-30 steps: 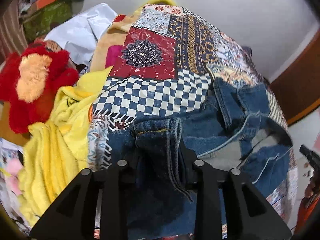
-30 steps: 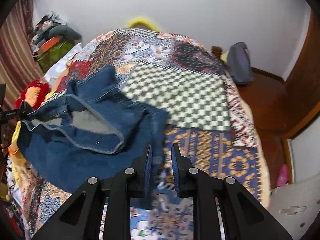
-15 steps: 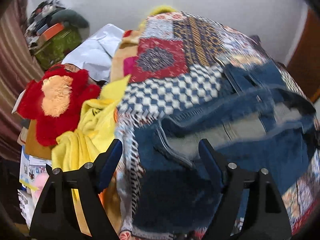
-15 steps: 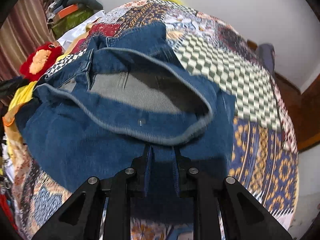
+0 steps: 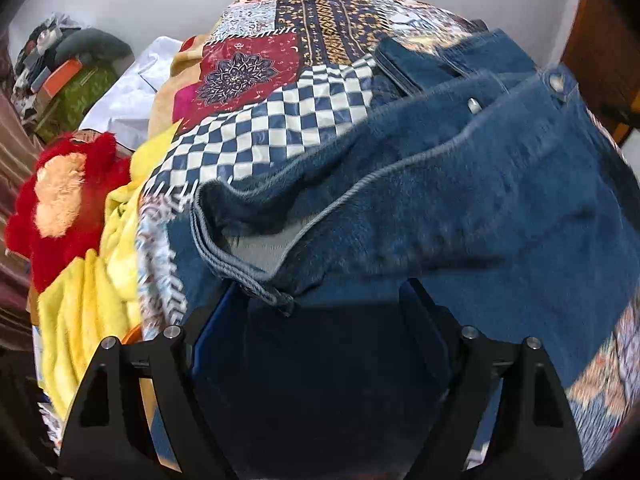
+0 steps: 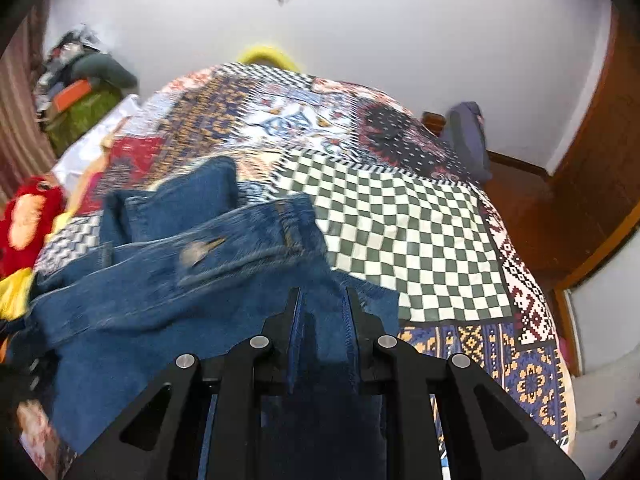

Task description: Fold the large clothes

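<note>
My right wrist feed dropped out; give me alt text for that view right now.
The right gripper is shut on a fold of the blue denim garment, which lies bunched on the patchwork bedspread. A red plush toy sits at the left edge.

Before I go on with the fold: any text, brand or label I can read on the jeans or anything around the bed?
None can be read.
Blue jeans: rivet and button show, no legible tag or brand.
Yellow cloth: a dark mark, too blurred to read.
Orange box in the corner pile: too small to tell.
</note>
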`<action>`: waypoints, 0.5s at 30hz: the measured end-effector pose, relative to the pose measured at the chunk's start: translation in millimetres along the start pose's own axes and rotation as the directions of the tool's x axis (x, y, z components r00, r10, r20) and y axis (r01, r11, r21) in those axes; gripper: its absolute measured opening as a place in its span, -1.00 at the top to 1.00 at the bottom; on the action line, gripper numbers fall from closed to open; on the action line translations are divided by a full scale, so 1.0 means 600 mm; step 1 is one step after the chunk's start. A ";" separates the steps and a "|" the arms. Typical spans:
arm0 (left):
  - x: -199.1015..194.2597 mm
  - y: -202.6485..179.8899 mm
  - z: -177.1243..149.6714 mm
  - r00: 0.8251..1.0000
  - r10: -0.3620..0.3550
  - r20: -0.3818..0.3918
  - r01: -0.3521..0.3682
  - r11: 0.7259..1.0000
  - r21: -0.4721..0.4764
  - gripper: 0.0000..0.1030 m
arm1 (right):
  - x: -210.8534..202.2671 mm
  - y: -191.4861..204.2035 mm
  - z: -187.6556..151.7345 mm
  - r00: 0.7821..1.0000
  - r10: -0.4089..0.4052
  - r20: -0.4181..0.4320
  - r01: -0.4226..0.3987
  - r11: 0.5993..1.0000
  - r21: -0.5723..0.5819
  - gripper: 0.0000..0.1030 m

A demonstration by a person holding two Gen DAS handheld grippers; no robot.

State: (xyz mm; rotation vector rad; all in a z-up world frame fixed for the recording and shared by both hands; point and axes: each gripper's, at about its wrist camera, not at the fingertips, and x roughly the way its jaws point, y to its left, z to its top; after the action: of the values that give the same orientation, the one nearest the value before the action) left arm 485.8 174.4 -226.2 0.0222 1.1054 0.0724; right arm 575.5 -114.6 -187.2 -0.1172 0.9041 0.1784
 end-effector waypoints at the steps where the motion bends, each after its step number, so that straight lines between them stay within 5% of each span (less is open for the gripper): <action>1: 0.002 0.004 0.008 1.000 -0.014 0.006 0.014 1.000 -0.018 -0.59 | -0.011 0.001 -0.004 1.000 0.022 0.010 -0.022 1.000 -0.018 0.71; 9: 0.006 0.025 0.042 0.999 -0.005 0.032 0.009 0.994 -0.108 -0.59 | -0.067 0.043 -0.032 0.989 0.147 0.016 -0.144 0.982 -0.122 0.71; 15: 0.019 0.062 0.063 0.995 0.084 0.044 -0.076 0.985 -0.158 -0.60 | -0.062 0.093 -0.054 0.986 0.163 -0.036 -0.167 0.970 -0.176 0.71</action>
State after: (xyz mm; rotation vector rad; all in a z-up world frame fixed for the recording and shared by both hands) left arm 523.0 212.9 -217.0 -0.0713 1.0450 0.2295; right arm 516.6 -69.5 -178.9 -0.2115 0.9187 0.4142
